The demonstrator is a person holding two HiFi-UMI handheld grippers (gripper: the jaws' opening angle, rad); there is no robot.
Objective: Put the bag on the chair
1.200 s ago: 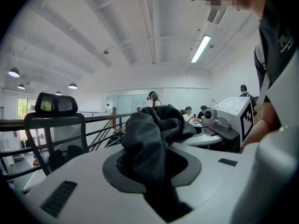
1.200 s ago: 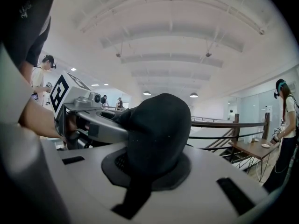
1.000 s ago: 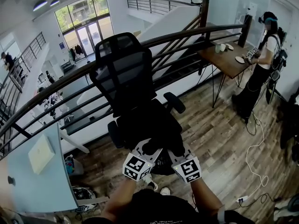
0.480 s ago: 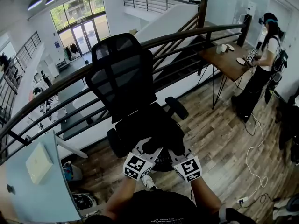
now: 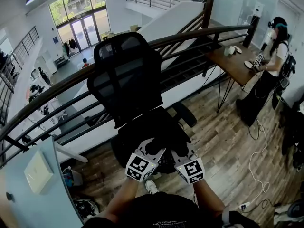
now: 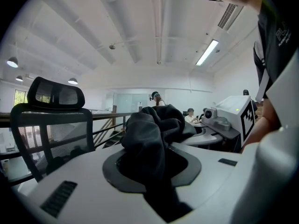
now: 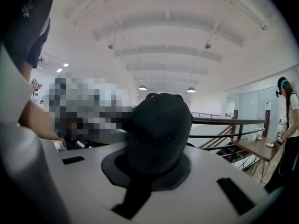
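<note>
A black office chair (image 5: 126,75) with a mesh back stands against the railing, facing me. The black bag (image 5: 152,129) hangs bunched over the chair's seat, which it mostly hides. My left gripper (image 5: 151,148) and right gripper (image 5: 179,150) sit side by side at the bag's near edge, each shut on its fabric. In the left gripper view, dark cloth (image 6: 149,139) fills the left gripper (image 6: 152,164), and the chair (image 6: 51,125) shows at the left. In the right gripper view, a rounded lump of the bag (image 7: 159,129) covers the right gripper (image 7: 149,162).
A dark railing (image 5: 71,80) runs behind the chair above a lower floor. A wooden desk (image 5: 232,61) stands at the right with a person (image 5: 270,65) beside it. A pale blue table (image 5: 28,175) is at the lower left. Cables (image 5: 259,160) lie on the wood floor.
Both grippers have carried the bag closer to the chair, which now looks larger and nearer. The grip on the bag is unchanged.
</note>
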